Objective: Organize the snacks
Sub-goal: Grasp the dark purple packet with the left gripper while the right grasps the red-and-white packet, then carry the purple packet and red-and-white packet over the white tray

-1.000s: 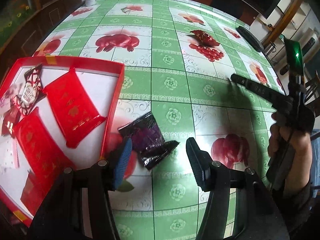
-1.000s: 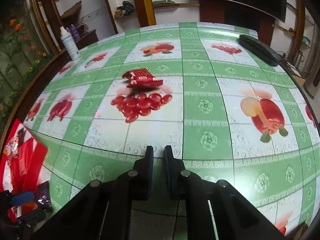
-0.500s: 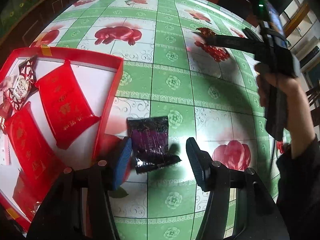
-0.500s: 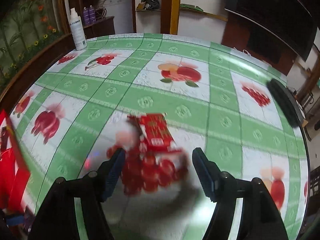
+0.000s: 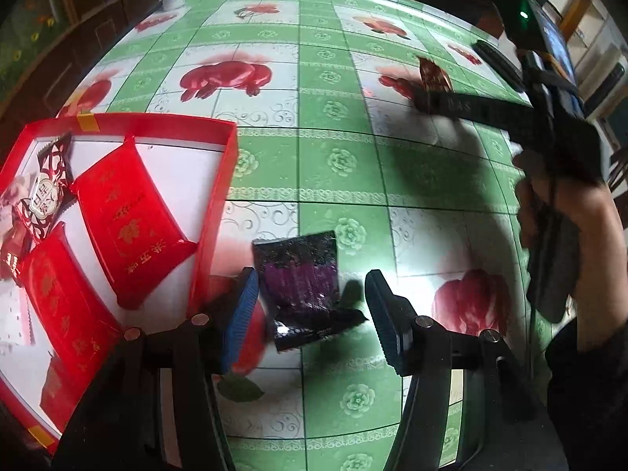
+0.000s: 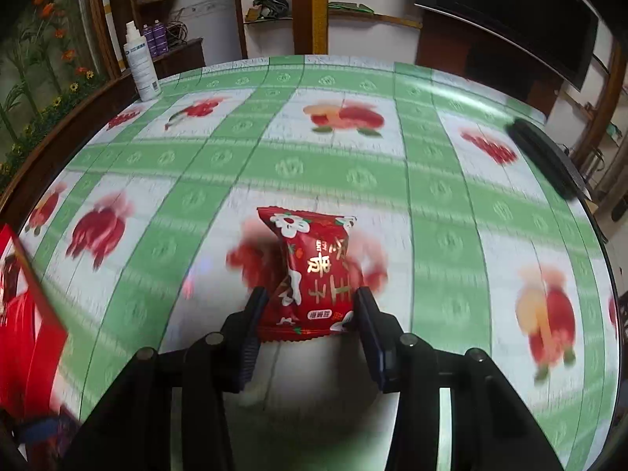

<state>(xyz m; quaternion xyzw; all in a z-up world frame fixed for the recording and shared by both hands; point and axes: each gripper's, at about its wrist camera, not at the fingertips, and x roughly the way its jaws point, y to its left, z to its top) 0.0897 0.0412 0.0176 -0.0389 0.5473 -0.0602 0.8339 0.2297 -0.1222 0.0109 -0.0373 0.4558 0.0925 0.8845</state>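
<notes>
The right gripper has reached the red snack, its fingers just closing onto it above the surface. The left gripper hangs half open over the dark packet, beside the box.
</notes>
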